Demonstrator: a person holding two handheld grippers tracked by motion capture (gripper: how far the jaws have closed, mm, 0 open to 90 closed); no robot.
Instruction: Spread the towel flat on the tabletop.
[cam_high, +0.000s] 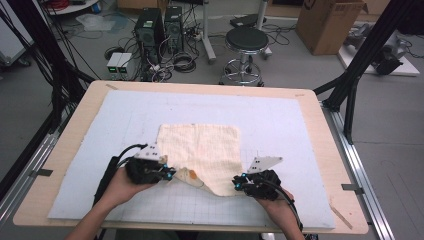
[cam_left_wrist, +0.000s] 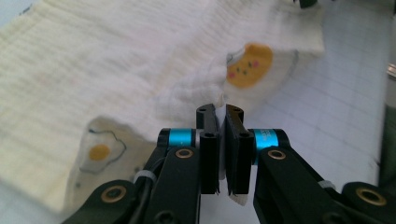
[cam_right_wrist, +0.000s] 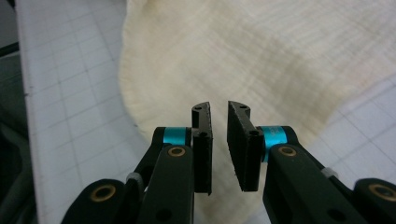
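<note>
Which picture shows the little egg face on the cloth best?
The left gripper view: the orange egg face sits close and large on the cream cloth, just beyond the left gripper, which pinches a fold. In the high view it is a tiny orange speck. The right gripper view shows plain cloth.

No readable words, brands or numbers anywhere, as far as I can see. Closest thing to a sign is the printing on the cloth (cam_left_wrist: 140, 60): a little yellow smiley face (cam_left_wrist: 250, 65) and a fried egg (cam_left_wrist: 100, 151).
</note>
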